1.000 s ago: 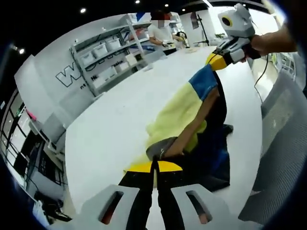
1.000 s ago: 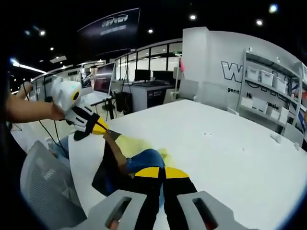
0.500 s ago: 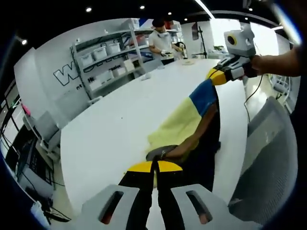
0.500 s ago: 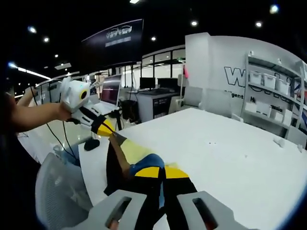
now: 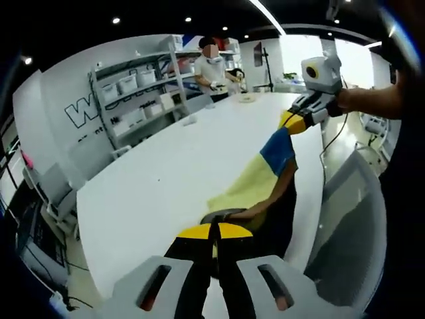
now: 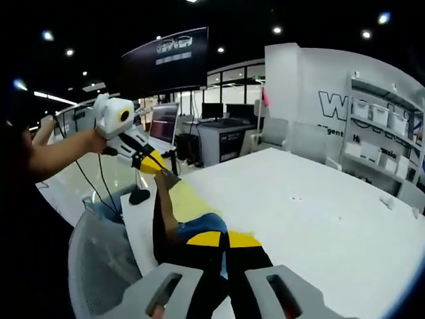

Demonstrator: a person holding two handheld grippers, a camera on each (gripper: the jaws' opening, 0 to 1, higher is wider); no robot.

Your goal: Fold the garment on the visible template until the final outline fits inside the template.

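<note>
The garment [image 5: 255,179], pale yellow with a blue patch, a brown band and dark parts, hangs stretched between both grippers above the white table [image 5: 153,179]. In the left gripper view my left gripper [image 5: 214,231] is shut on its grey near edge, and the right gripper [image 5: 294,121] pinches the blue far corner. Seen from the right gripper view, my right gripper [image 6: 220,238] is shut on the blue part of the garment [image 6: 187,201], while the left gripper [image 6: 154,163], held by a person's hand, grips the far end. The dark cloth droops beside the table's edge.
A grey mesh chair [image 5: 345,232] stands at the table's edge below the cloth, also the chair [image 6: 99,259] in the right gripper view. Shelves with bins [image 5: 133,86] line the back wall, and a person [image 5: 212,66] stands by them. A desk with monitors [image 6: 219,126] is beyond the table [image 6: 319,212].
Both grippers have risen and pulled back, lifting the garment with them. Its dark lower part, which lay spread on the table, now hangs off it.
</note>
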